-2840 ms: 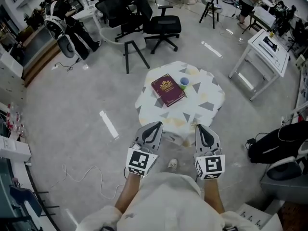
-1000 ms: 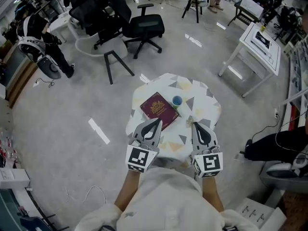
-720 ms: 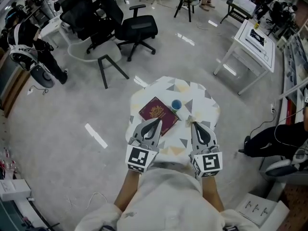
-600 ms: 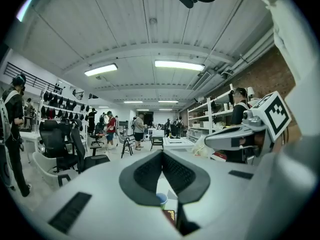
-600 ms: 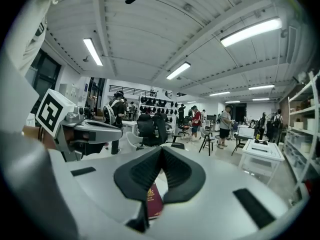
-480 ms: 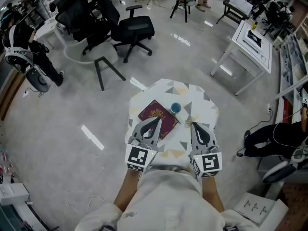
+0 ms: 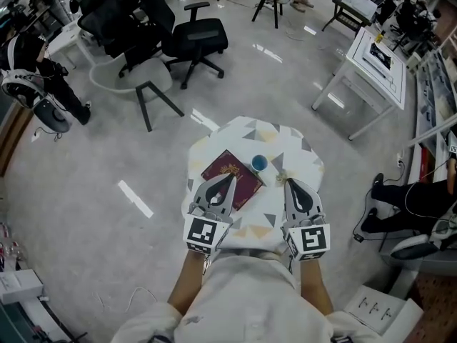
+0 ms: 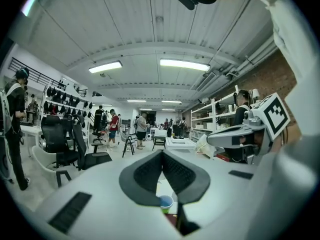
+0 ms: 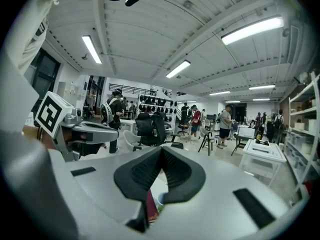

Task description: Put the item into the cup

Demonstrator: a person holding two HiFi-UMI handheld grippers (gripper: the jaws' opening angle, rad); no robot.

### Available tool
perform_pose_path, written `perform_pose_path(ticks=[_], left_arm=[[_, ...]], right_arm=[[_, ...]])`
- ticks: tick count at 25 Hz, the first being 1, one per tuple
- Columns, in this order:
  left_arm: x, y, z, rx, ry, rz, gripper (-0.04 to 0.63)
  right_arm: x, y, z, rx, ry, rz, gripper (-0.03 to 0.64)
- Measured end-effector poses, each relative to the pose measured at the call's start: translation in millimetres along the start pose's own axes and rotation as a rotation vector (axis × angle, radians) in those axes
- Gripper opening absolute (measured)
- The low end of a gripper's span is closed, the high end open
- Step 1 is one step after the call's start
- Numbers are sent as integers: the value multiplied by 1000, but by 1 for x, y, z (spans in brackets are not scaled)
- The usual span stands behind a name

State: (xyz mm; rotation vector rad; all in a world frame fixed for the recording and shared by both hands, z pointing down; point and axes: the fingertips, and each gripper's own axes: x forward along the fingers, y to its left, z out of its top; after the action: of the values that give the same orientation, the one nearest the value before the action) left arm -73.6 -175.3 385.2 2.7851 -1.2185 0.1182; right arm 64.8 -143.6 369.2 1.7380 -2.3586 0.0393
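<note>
Grey left gripper (image 7: 228, 179) hangs to the near left of the cup (image 7: 259, 163), its dark-padded jaws pressed together at the tip with nothing between them. In the head view its tip overlaps the maroon book (image 7: 232, 171). The book lies flat on the triangle-patterned tablecloth (image 7: 303, 156), just left of the cup, with one corner close to it. The cup stands upright, blue inside, near the middle of the cloth. Just right of the cup lies a small pale item (image 7: 280, 171), too small to make out. To the near right of the cup, the right gripper (image 7: 289, 184) is held above the cloth, its jaws likewise closed on each other and empty.
</note>
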Motion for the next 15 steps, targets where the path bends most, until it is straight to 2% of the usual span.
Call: perform_pose_path(ticks=[6, 10, 15], left_arm=[[21, 6, -14, -10, 25, 48, 12], [42, 4, -15, -7, 29, 56, 12], [61, 5, -38, -40, 79, 50, 12]], right_arm=[[22, -16, -15, 23, 5, 49, 5], [36, -28, -27, 43, 22, 73, 5], [53, -39, -46, 64, 65, 90, 5]])
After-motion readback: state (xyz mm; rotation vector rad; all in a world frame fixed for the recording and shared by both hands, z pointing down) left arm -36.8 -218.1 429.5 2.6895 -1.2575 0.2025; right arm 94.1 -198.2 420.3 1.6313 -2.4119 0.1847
